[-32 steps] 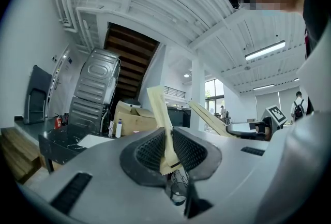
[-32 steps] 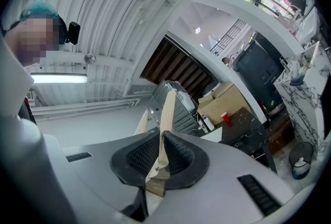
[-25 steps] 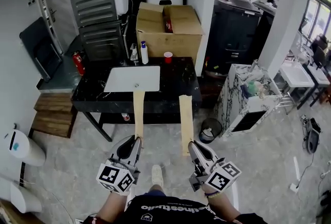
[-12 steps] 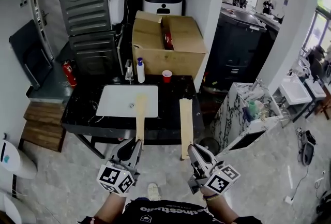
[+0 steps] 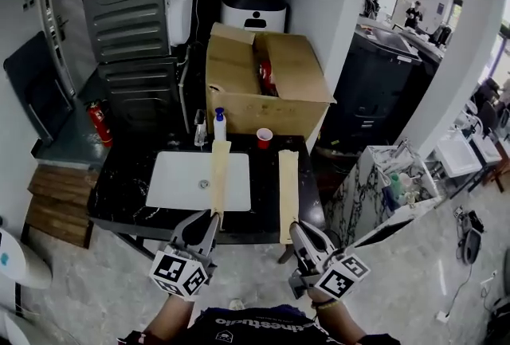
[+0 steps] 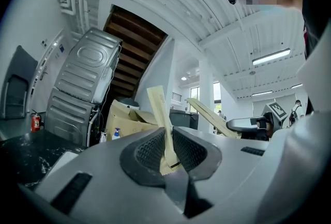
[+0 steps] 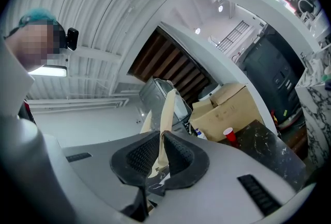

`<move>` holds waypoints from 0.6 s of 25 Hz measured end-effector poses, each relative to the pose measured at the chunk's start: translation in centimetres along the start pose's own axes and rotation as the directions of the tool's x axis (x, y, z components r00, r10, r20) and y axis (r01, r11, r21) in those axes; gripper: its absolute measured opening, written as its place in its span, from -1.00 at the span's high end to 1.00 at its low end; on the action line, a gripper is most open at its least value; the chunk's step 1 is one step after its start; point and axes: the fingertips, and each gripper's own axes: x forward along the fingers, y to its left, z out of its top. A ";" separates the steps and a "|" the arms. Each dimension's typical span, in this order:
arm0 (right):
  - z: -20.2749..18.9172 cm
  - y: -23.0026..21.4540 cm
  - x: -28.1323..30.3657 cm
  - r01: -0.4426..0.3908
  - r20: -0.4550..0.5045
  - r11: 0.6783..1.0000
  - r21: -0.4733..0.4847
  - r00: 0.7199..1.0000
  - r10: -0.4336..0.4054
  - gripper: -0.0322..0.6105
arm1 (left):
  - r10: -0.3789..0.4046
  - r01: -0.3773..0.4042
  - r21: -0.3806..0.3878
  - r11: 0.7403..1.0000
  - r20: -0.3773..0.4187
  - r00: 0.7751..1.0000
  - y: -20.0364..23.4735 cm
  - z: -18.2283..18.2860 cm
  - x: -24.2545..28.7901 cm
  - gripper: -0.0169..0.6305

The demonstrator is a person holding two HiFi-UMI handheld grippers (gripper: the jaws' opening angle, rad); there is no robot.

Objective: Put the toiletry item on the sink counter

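I hold two long flat beige strips. My left gripper point(image 5: 209, 217) is shut on the left strip point(image 5: 217, 176), whose far end reaches over the white sink basin point(image 5: 179, 180). My right gripper point(image 5: 296, 225) is shut on the right strip point(image 5: 288, 192), which lies over the black marble counter point(image 5: 119, 192). In the left gripper view the left gripper's point(image 6: 168, 148) pads clamp the left strip's point(image 6: 158, 109) base. The right gripper view shows the right gripper point(image 7: 159, 153) pinching the right strip point(image 7: 168, 109). Both strips point up and forward.
A white bottle with a blue top point(image 5: 220, 125), a faucet point(image 5: 200, 131) and a red cup point(image 5: 264, 137) stand at the counter's back edge. Behind them is an open cardboard box point(image 5: 263, 80). Stacked grey machines point(image 5: 127, 9) stand back left, a marble cabinet point(image 5: 382, 184) to the right.
The counter has come closer in the head view. The strips' far ends, which ended at its front edge, now reach over the sink and counter top. Both grips are unchanged.
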 end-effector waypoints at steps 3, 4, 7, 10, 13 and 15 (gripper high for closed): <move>-0.1 -1.5 1.2 0.014 -0.017 1.000 0.007 1.000 -0.014 0.72 | -0.006 0.006 -0.029 1.000 -0.005 1.000 0.9 -0.5 2.1 0.77; 0.0 -2.1 1.5 0.020 -0.020 1.000 0.012 1.000 -0.020 0.72 | -0.010 0.010 -0.035 0.999 -0.009 1.000 1.0 -0.8 2.8 0.77; 0.5 -4.2 2.5 0.025 -0.025 0.999 0.024 0.999 -0.024 0.72 | -0.013 0.012 -0.039 0.999 -0.024 1.000 1.3 -1.6 5.0 0.77; 1.2 -6.8 3.9 0.012 -0.024 0.999 0.031 1.000 -0.011 0.73 | -0.009 0.008 -0.045 0.999 -0.030 1.000 1.7 -2.1 8.0 0.77; 2.4 -9.5 5.2 -0.009 -0.025 0.999 0.047 1.000 0.010 0.73 | 0.002 -0.004 -0.045 0.999 -0.042 0.999 1.5 -2.6 10.8 0.77; 3.5 -11.1 6.0 -0.027 -0.022 0.998 0.050 0.999 0.028 0.73 | 0.011 -0.012 -0.033 0.999 -0.049 0.999 1.3 -2.7 12.7 0.77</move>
